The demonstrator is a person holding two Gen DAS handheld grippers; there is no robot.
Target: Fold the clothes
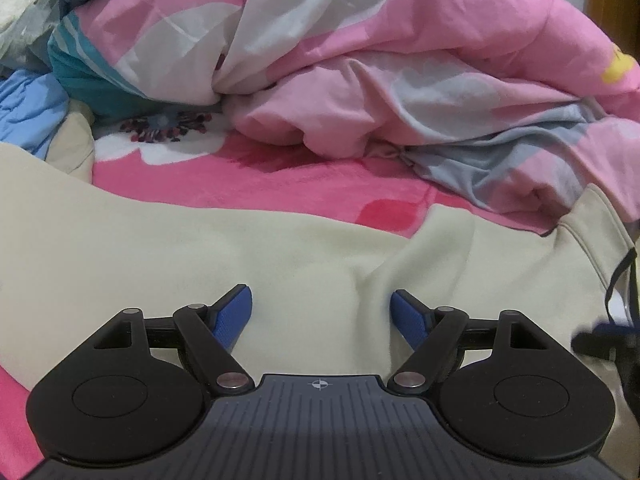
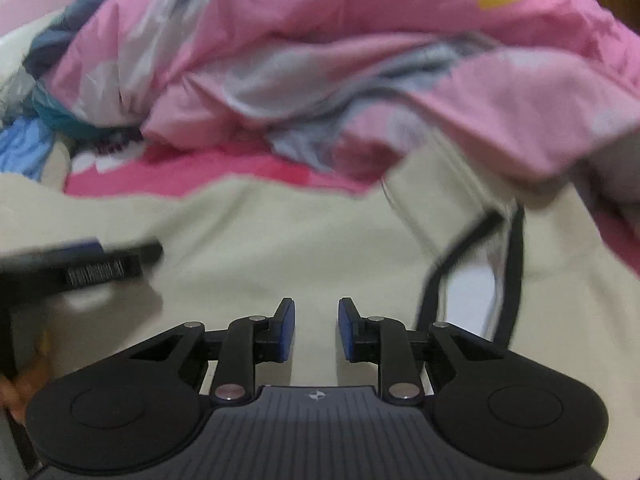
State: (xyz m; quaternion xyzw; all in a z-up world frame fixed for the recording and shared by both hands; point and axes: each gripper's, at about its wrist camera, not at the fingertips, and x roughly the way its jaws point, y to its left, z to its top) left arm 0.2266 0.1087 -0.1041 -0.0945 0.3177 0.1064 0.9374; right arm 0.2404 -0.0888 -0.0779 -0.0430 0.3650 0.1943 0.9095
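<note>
While both hand-held grippers, left (image 1: 321, 306) and right (image 2: 317, 329), gape empty, cream garment (image 1: 200, 248) lies flat.

The right wrist view is smeared: the pink quilt (image 2: 360, 60) and a dark strap (image 2: 516, 280) blur; the cream garment (image 2: 280, 240) runs past the left edge.

The cream garment (image 1: 200, 248) is soft matt cloth; the pink quilt (image 1: 400, 60) smoother, faintly sheened cotton; the 2 grippers' pads (image 1: 234, 314) textured blue rubber.
</note>
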